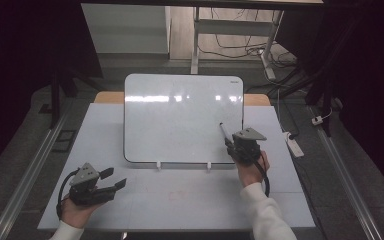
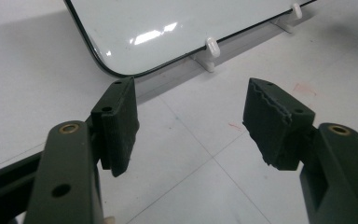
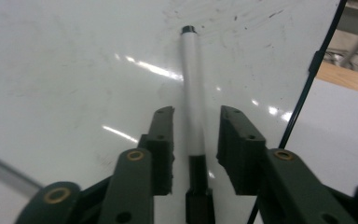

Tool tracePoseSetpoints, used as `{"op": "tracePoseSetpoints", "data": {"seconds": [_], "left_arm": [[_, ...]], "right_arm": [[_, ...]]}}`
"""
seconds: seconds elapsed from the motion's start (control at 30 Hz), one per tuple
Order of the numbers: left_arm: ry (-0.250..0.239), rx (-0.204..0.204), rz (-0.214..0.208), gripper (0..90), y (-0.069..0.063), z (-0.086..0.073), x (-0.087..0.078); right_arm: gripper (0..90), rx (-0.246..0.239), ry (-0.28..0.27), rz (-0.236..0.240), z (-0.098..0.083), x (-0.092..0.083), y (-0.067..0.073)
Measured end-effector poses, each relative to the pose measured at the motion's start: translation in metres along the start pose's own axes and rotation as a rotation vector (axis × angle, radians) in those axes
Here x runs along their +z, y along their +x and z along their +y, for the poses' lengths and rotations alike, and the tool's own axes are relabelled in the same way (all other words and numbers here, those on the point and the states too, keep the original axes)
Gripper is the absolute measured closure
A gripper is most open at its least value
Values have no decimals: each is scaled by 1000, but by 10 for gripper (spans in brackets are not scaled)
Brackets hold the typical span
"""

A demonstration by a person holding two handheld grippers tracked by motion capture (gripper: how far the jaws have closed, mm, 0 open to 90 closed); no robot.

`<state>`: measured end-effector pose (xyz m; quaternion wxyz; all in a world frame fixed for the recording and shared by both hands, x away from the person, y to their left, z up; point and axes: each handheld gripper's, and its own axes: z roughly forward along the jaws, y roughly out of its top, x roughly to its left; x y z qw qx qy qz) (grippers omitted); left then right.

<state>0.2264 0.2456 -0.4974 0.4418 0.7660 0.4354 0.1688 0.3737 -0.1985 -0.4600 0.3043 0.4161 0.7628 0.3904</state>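
A white board [image 1: 180, 115] stands tilted back on the table, held by white clips [image 1: 158, 165]. A white marker [image 1: 225, 131] with a black tip lies against the board's lower right part. My right gripper [image 1: 228, 142] sits at the marker's rear end. In the right gripper view the marker [image 3: 191, 79] runs between the jaws of the right gripper [image 3: 196, 116], with a gap on each side, so the gripper is open. My left gripper [image 1: 116, 177] rests low at the table's front left. Its jaws [image 2: 191, 126] stand wide open with nothing between them, near the board's corner [image 2: 116, 70].
The white table [image 1: 180, 195] carries faint red marks in front of the board. A wooden edge [image 1: 257, 99] shows behind the board. On the floor at the right lie a power strip [image 1: 295, 145] and cables. Metal rails run along both sides.
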Motion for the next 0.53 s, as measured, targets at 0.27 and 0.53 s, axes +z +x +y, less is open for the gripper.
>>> {"op": "tracePoseSetpoints", "data": {"seconds": [0.27,0.53], "left_arm": [[-2,2,-1,354,5,-7,-5],[-13,13,-23,309,6,-4,-4]], "right_arm": [[516,-96,-81,197,-38,-41,-17],[491,-144,-75,293,-72,-67,-34]]}}
